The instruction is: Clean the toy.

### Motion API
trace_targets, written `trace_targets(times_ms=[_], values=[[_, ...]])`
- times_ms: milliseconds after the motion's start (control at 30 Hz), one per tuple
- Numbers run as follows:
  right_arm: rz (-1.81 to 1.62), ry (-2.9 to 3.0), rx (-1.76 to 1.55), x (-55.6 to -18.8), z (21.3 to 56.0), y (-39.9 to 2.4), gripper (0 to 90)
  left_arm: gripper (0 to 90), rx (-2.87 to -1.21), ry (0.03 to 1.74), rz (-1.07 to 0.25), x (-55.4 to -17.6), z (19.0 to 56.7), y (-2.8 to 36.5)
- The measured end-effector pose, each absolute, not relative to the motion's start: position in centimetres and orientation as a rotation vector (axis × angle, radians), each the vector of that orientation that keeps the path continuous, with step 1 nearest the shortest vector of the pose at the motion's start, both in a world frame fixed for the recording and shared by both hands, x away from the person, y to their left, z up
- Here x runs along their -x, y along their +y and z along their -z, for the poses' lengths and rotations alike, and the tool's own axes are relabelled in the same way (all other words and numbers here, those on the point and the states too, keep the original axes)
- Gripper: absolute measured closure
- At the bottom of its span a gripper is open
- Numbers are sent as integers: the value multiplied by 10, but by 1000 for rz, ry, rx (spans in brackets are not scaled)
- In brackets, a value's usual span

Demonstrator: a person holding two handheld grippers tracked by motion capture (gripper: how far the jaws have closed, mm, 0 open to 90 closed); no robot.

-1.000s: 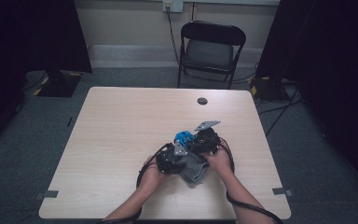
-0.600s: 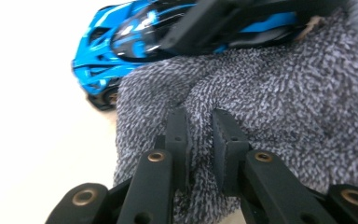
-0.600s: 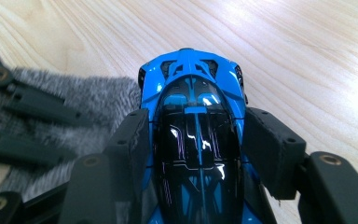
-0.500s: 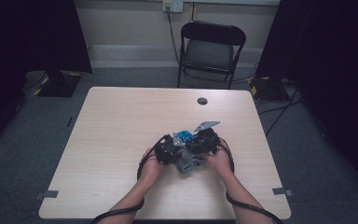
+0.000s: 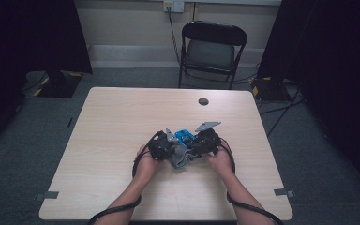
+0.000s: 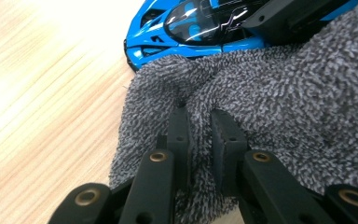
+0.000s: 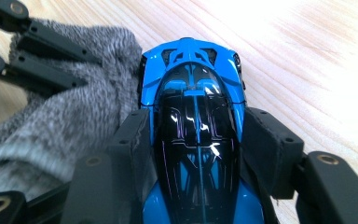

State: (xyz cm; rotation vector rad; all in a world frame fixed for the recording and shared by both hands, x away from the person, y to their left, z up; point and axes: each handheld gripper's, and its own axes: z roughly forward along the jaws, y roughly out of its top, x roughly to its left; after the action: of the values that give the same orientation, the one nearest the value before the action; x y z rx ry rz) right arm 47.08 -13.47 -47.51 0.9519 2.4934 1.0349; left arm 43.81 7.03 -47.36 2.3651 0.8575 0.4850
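Left claw is pinched tight on a fold of the grey cloth, the blue car just ahead of its tips. Right claw clamps the car by its flanks, cloth at its left. The cloth looks soft and floppy, best gripped at an edge; the car seems hard, glossy and slippery, so hold the sides.

A black folding chair stands beyond the table, where a small dark disc lies.
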Motion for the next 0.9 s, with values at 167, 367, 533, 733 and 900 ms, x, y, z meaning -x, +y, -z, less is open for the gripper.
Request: trace_targets(times_ms=[167, 367, 533, 733, 900], values=[[-1035, 2500, -945, -471, 475, -136, 431, 795, -2351, 906, -505, -443, 474, 83], [-1035, 2495, -943, -470, 475, -136, 431, 796, -2332, 951, -504, -454, 474, 91], [-1036, 2494, -938, -470, 475, -136, 431, 797, -2332, 976, -528, -459, 473, 94], [-1040, 2492, -941, -470, 476, -136, 431, 798, -2296, 1046, -557, -465, 473, 111], [-1042, 2493, -946, -470, 476, -136, 432, 800, -2262, 1072, -567, -462, 469, 124]])
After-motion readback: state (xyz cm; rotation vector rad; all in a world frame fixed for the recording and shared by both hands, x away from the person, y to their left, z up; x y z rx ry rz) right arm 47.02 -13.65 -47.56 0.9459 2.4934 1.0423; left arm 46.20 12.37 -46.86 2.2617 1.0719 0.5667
